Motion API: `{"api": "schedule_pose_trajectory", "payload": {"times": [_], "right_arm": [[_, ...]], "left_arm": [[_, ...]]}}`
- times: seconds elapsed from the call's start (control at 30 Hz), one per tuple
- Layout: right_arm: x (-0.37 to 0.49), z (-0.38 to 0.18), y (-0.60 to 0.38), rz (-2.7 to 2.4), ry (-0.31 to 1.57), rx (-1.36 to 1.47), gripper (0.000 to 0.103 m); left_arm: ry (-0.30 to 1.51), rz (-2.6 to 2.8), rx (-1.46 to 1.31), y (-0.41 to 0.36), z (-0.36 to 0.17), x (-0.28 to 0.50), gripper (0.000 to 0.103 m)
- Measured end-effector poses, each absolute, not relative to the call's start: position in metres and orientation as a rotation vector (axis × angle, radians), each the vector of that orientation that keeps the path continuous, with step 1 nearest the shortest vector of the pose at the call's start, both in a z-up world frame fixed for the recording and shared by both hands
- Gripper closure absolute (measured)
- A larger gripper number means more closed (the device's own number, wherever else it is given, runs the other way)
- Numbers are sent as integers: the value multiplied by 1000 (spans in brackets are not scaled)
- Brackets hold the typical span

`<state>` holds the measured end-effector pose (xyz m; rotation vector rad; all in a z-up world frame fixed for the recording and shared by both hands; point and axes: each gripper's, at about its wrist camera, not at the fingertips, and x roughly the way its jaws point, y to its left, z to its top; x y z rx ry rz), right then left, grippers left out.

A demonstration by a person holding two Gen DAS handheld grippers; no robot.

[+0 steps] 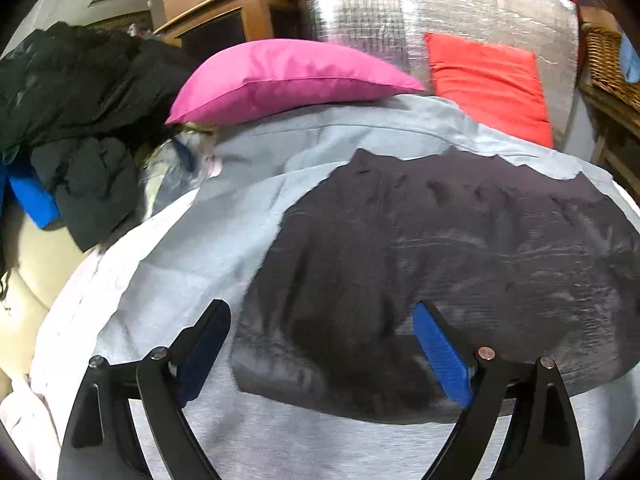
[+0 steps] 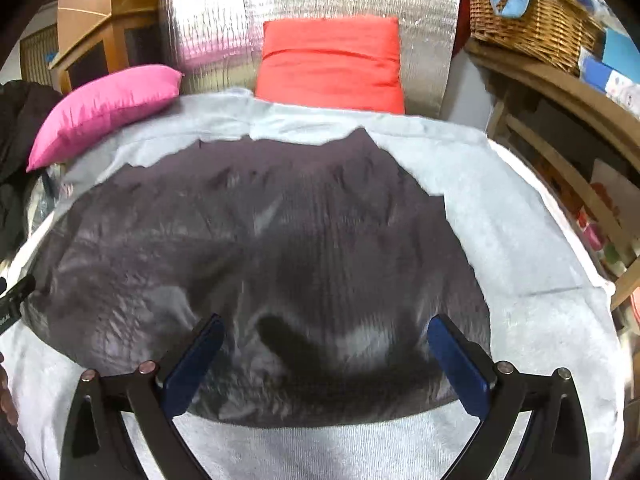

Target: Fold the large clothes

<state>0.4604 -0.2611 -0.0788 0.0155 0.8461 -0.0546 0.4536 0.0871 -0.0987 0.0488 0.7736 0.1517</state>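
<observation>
A large light grey garment [image 1: 224, 248] [image 2: 528, 248] lies spread flat on a bed, with a big dark printed panel [image 1: 440, 248] [image 2: 260, 248] across its middle. My left gripper [image 1: 320, 344] hovers open over the near left part of the print, nothing between its blue pads [image 1: 440, 356]. My right gripper [image 2: 324, 356] is open too, above the near edge of the print, its jaws wide apart and empty. The tip of the other gripper [image 2: 16, 296] shows at the left edge of the right wrist view.
A pink pillow [image 1: 280, 76] [image 2: 104, 108] and a red pillow [image 1: 492, 84] [image 2: 332, 60] rest at the head against a silver quilted backing [image 2: 312, 12]. Dark clothes [image 1: 76, 120] are piled at the left. A wicker basket [image 2: 528, 24] sits on wooden shelving [image 2: 568, 128] at the right.
</observation>
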Motion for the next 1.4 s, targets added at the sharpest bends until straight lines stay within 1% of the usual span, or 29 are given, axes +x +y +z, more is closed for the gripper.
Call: {"api": "schedule_pose_trajectory", "payload": {"times": [0.1,0.17,0.23,0.37,1.17,1.33,1.4], "right_arm": [[470,-92,-259,-64,877,-10,0],[475,-110,-261,-69,923,-14,0],[476,-120,-259,-66,944,-29,0],[484,-121,-259,-73,996,-31,0],[484,-124,-259,-68,995,-31,0],[483,-124,-260,-54,997,-28,0],[484,-123,-261,-42,1006,-24,0]], "left_arm": [[800,141,72,78,-110,460,10],[857,147,110,73,-129,466,9],[846,161,144,69,-137,465,9],[844,175,149,68,-139,464,9],[851,142,117,75,-143,465,6],[875,89,82,87,-140,472,2],[885,58,68,91,-137,473,1]]}}
